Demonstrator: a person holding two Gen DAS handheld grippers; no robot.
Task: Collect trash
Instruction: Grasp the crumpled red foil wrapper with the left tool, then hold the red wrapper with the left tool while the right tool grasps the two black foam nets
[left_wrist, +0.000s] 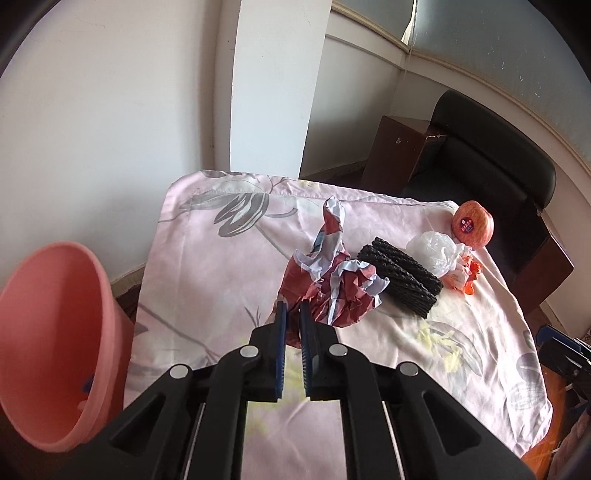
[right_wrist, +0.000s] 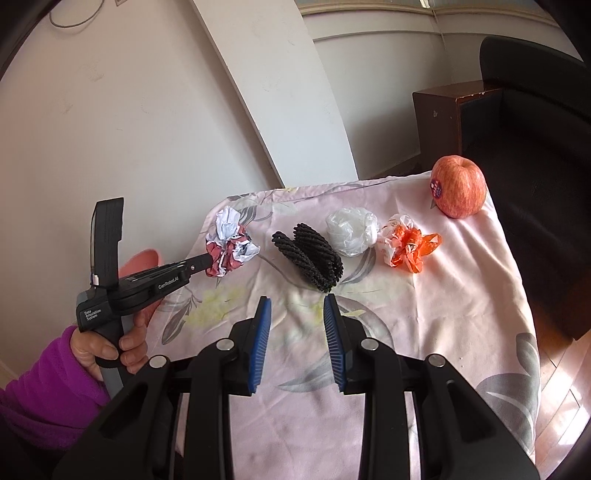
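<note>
My left gripper (left_wrist: 291, 308) is shut on a crumpled red and white paper (left_wrist: 332, 280) and holds it over the pink flowered cloth (left_wrist: 207, 258). In the right wrist view the same gripper (right_wrist: 207, 262) holds the paper (right_wrist: 231, 247) at the cloth's left side. My right gripper (right_wrist: 295, 302) is open and empty, just short of a black foam net (right_wrist: 308, 258). A crumpled white plastic bag (right_wrist: 351, 230) and an orange and white wrapper (right_wrist: 406, 247) lie to its right. A pink bin (left_wrist: 51, 347) stands to the left of the table.
A red apple (right_wrist: 458, 186) with a sticker sits at the cloth's far right corner. A dark chair (left_wrist: 491, 155) and a brown cabinet (left_wrist: 395, 155) stand behind the table. White walls lie beyond.
</note>
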